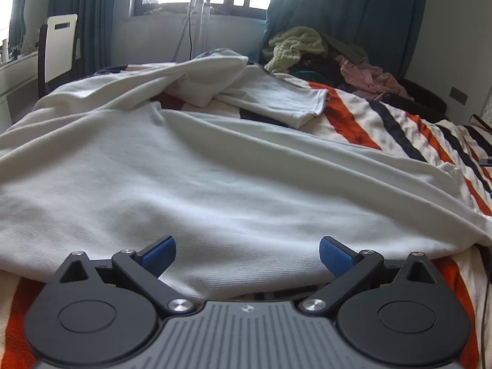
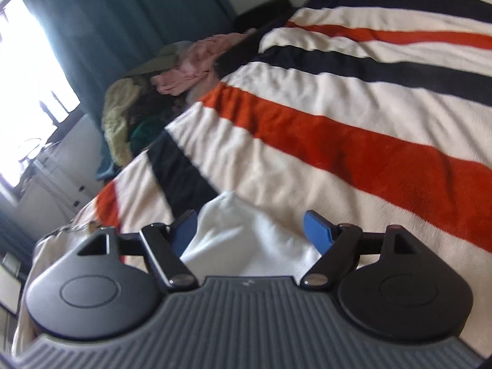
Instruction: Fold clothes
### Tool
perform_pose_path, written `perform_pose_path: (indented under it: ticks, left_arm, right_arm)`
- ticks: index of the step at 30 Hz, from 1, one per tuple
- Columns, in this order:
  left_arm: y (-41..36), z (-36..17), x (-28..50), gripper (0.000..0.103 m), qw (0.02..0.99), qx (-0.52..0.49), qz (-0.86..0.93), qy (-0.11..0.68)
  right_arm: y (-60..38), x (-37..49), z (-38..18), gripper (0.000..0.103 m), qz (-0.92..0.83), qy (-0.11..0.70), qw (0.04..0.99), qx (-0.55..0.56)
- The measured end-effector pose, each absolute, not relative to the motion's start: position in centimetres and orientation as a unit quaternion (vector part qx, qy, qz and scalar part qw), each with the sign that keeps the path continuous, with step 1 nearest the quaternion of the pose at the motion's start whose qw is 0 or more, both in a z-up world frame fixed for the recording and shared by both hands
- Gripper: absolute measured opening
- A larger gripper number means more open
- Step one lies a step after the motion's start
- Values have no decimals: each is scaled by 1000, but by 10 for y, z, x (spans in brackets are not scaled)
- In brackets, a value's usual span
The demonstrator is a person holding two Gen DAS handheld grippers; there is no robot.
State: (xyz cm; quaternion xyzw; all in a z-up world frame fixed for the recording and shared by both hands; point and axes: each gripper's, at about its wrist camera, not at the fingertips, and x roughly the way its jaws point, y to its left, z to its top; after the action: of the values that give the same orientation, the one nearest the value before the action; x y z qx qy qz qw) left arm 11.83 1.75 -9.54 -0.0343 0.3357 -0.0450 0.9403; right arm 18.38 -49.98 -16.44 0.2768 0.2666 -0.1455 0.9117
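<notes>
The white knit T-shirt (image 1: 215, 166) lies rumpled across the orange-and-navy striped blanket (image 1: 399, 129). Left gripper (image 1: 247, 253) and right gripper (image 2: 250, 230) gape wide, gripping nothing; each wants a clean bite at the hem.

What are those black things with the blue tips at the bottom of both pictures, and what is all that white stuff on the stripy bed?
Those are two grabbing tools, like big tweezers, and a person holds one in each hand. Each tool carries a small camera looking out along its two fingers, so one picture comes from the left gripper and one from the right gripper. The blue tips are soft pads for pinching cloth. The white stuff is a white T-shirt spread on a striped blanket. Both grippers are open. White cloth lies between the fingers of each, but nothing is pinched. A pile of other clothes waits at the far end of the bed. The job is folding clothes.
</notes>
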Motion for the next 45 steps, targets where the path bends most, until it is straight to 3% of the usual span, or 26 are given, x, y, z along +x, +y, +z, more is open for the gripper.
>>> perform_pose_path:
  ticks: [8,17,30,37,45]
  left_arm:
    - [18,-88,104,101,946,-21,-43,321]
    - [23,-84,96,101,949,-16,-28,313]
    - [16,-93,109,100,950,29,3,311]
    - [-12,-83,145,100,957,136,13,257]
    - [-60,-92,255,97,962,103,-12,251]
  right_arm:
    - [-439,141,-125,78,-94,246,932,248]
    - [-358,108,-127,78,-32,239,948,210]
    - [-353,109,-132,78,-38,247,945,210]
    - [-368,110,-137,78,-63,256,932,251]
    - [-390,122,-161,78,-106,280,897,325]
